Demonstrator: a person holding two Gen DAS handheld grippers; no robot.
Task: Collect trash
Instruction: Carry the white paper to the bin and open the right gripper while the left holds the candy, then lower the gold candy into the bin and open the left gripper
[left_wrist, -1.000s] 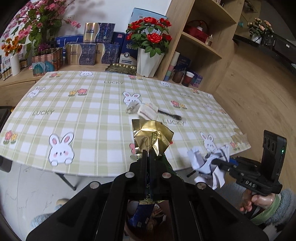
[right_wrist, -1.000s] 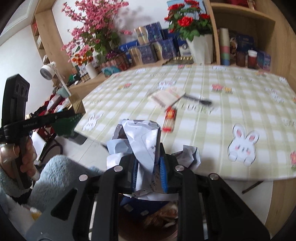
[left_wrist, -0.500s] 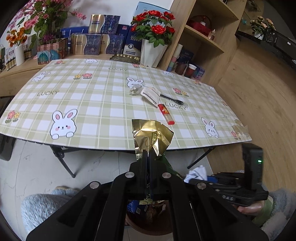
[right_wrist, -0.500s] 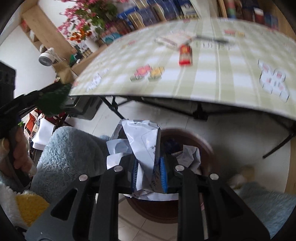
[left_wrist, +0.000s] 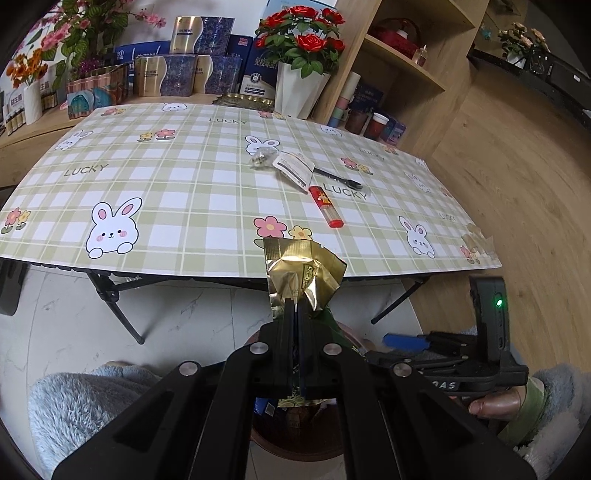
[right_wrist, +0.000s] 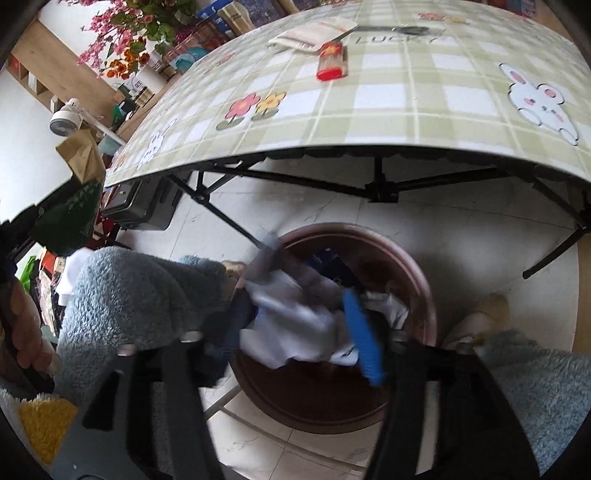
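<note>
The crumpled white paper wad (right_wrist: 291, 325) is sitting loose between the fingers of the right tongs (right_wrist: 295, 332), directly above the round brown plastic waste bin (right_wrist: 402, 254) on the tiled floor. Those tongs are spreading apart, and their blue pads (right_wrist: 360, 328) are no longer pressing the paper. The bin is already holding some dark and blue scraps. Just beside the bin on its left, the left tongs (left_wrist: 297, 306) are clenched tight on a crinkled gold foil wrapper (left_wrist: 303, 273), which is sticking up above the fingertips. Beyond the bin, the bench (left_wrist: 184, 192), covered in a green checked cloth with rabbits, is carrying a red lighter (left_wrist: 327, 206), a small white packet (left_wrist: 293, 170), a black fork (left_wrist: 338, 177) and a clear crumpled wrapper (left_wrist: 263, 157). Fluffy grey sleeves (right_wrist: 133, 295) are flanking the bin.
</note>
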